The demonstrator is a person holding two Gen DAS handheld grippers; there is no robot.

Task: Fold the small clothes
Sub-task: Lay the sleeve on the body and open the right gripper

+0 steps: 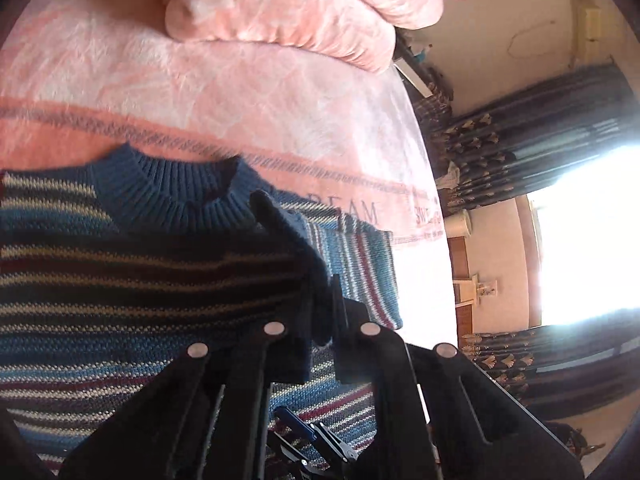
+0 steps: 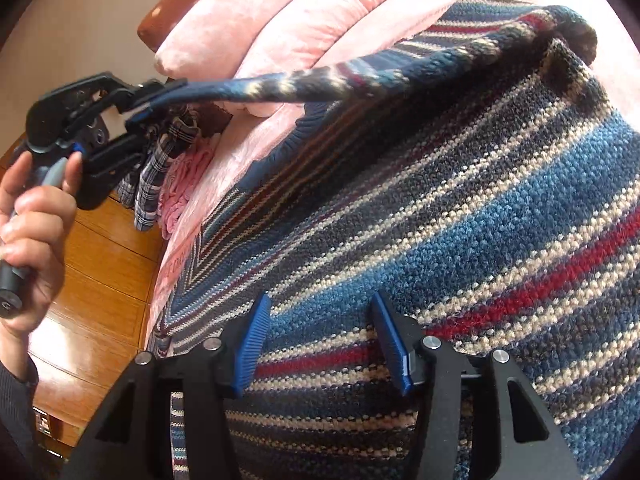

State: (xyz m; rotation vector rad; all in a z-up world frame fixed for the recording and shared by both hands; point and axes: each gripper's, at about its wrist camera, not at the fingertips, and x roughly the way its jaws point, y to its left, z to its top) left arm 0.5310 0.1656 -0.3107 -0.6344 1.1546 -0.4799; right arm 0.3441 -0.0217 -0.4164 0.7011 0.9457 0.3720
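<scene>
One sleeve [image 2: 280, 84] of the sweater [image 2: 460, 216] on the bed [image 1: 240, 92] is pinched in your left gripper [image 2: 154, 100], apparently mid-fold; your right gripper [image 2: 320, 340] hovers spread, so lay that sleeve across the body.

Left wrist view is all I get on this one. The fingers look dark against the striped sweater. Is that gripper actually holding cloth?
Observer: Yes. The right wrist view shows the left gripper shut on the end of the sleeve, held up taut above the bed.
Operator: What is the right gripper doing?
Observer: The right gripper is open, with its blue pads apart over the sweater body.
Operator: Anything else at the bed's edge?
Observer: A plaid cloth hangs there beside a pink knit piece, above a wooden floor.
</scene>
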